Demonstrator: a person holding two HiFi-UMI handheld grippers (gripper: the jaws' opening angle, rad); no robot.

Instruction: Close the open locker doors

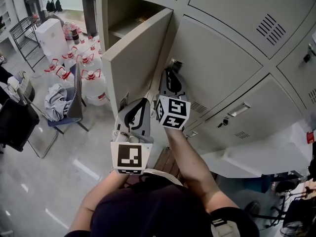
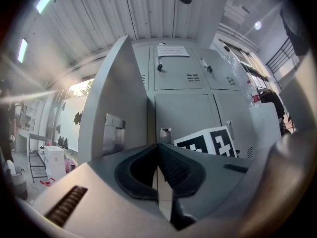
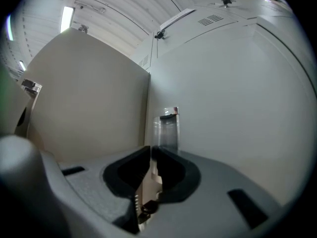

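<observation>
bank of pale grey sheet-metal lockers (image 1: 232,58) fills the head view. every door in sight sits flush except one.

that one beige flat steel open door (image 1: 133,58) stands swung well out from its compartment, upper left of the bank, roughly half open, its inner face with a small grey lock box (image 2: 114,133) turned toward the room. judged from this: closing not yet done here, and the whole swing back to the frame is left. no other open door shows.

right gripper (image 1: 171,75) sits in the wedge between the door's outer face and the neighbouring closed locker front, near the hinge line. its jaws are drawn together with only a thin slit and nothing between them. contact with the door cannot be told.

left gripper (image 1: 142,104) hangs just below the door's lower edge, jaws pressed together, empty.

small shiny metal tab (image 3: 168,128) juts from the locker front just beyond the right gripper's tips.
</observation>
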